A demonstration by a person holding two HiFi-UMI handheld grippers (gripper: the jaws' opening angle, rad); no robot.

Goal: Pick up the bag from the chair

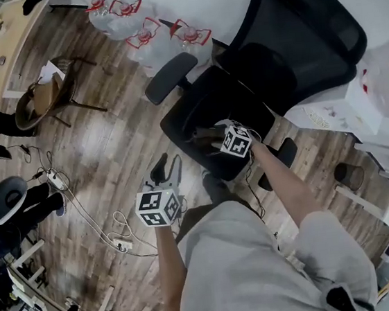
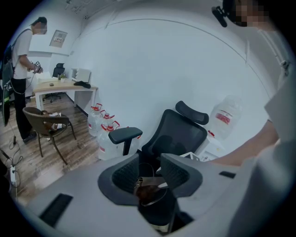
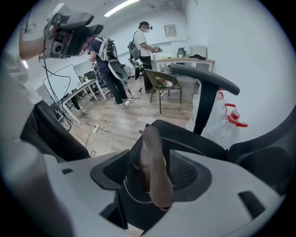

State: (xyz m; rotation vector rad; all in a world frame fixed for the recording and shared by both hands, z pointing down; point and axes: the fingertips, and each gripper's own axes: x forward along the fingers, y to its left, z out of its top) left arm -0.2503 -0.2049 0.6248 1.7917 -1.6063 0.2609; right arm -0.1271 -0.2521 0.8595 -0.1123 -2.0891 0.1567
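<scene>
- Chair [image 1: 205, 98] – black office chair on a wood floor [image 1: 110, 147], its back against a white wall and one armrest [image 1: 171, 77] showing on the left of the head view.
- Bag [image 1: 202, 133] – small, brown and dark. It lies on the chair seat toward the front edge, the side nearest the person.
- Right gripper [image 1: 217, 142] – down over the seat, right at the bag, with its marker cube [image 1: 236, 139] just behind.
- In the right gripper view the gripper [image 3: 150, 159] has its fingers apart, one on each side of the bag's brown strap [image 3: 155, 180], which stands up between them.
- A gap shows between the strap and the left finger. The strap runs close along the other finger, and I cannot tell whether they touch. The fingers are not clamped on it.
- Left gripper [image 1: 168, 169] – over the floor just off the seat's front left corner, clear of the chair and of the bag.
- In the left gripper view the gripper [image 2: 150, 162] has its fingers apart with nothing between them. The bag [image 2: 148, 187] shows through the gap, farther off on the seat.
- The person's bare forearms reach down from a grey top at the lower edge of the head view.
- Water jugs [image 1: 145, 24] – clear with red handles, standing on the floor along the wall, beyond the armrest.
- A brown chair [image 1: 45, 98] stands well off to the left, and a white power strip [image 1: 121, 245] with its cable lies on the floor.
- Other people stand by desks at the far end of the room in both gripper views.
</scene>
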